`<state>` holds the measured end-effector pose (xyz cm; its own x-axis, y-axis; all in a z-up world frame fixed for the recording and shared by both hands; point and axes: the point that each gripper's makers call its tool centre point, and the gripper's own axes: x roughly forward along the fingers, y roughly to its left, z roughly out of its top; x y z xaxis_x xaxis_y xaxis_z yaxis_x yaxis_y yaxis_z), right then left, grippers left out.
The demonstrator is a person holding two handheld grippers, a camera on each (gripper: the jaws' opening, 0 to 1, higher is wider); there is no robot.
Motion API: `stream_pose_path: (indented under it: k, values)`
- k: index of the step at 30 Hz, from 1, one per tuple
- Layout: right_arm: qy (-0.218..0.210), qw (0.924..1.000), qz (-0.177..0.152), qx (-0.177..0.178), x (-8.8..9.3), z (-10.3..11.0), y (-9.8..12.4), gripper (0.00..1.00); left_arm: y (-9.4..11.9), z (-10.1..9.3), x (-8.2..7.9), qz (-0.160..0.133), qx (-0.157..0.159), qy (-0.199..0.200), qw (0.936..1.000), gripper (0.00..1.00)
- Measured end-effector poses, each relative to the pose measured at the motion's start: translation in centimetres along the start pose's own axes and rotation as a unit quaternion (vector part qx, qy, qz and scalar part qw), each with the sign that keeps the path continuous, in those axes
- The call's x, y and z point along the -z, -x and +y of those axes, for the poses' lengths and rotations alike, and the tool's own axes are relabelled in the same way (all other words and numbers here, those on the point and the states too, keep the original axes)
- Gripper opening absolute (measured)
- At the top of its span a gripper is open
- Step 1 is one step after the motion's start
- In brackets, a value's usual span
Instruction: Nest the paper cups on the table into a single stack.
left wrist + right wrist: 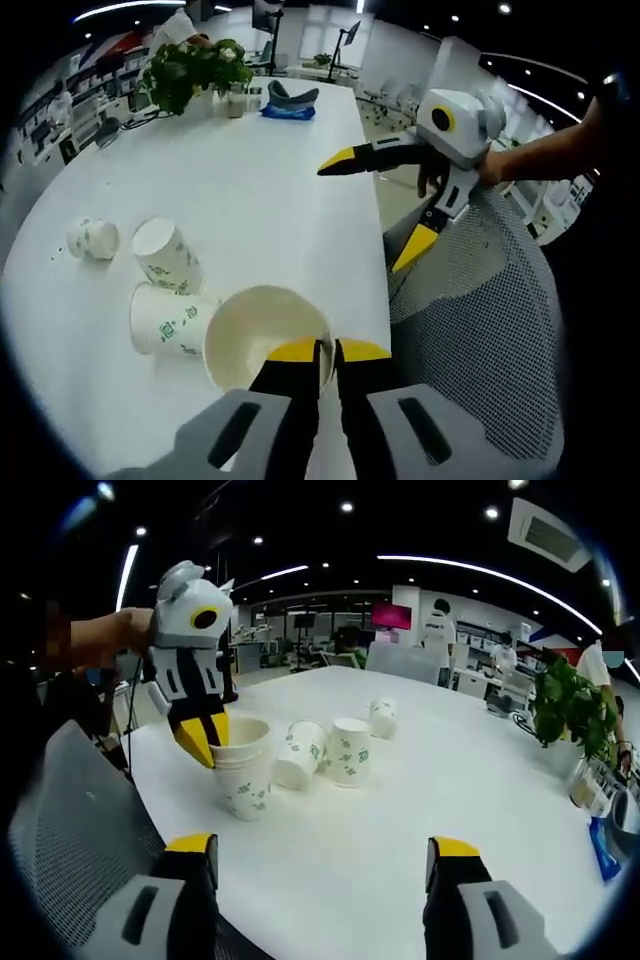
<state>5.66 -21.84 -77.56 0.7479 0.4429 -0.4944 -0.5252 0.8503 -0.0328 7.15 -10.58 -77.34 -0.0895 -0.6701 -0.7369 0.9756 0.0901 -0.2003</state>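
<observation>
The left tool (205, 742) pinches the rim of the stack (243, 770) near the desk (420, 780) edge beside the chair (70, 810). The right tool (325, 855) is wide and holds nothing. Three cups (350, 750) lie further in. The thin rim could buckle or slip, and the stack may tip over the edge

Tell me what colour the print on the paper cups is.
Green motifs on white paper cups, clearest in the right gripper view.
</observation>
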Motion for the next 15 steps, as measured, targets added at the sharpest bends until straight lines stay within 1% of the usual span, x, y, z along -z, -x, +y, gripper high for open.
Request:
stream_pose_path:
  k: [4, 9, 15]
  values:
    - [0.001, 1.0, 0.001, -0.001, 0.07, -0.02, -0.04, 0.87, -0.45, 0.16, 0.43, 0.003, 0.002, 0.0, 1.0, 0.03]
    - [0.001, 1.0, 0.001, 0.0, 0.06, -0.01, -0.05, 0.86, -0.74, 0.17, 0.52, 0.003, 0.004, 0.002, 1.0, 0.04]
    - [0.001, 1.0, 0.001, 0.001, 0.15, -0.15, -0.05, 0.86, -0.85, 0.09, 0.62, 0.009, 0.002, -0.008, 0.9999, 0.04]
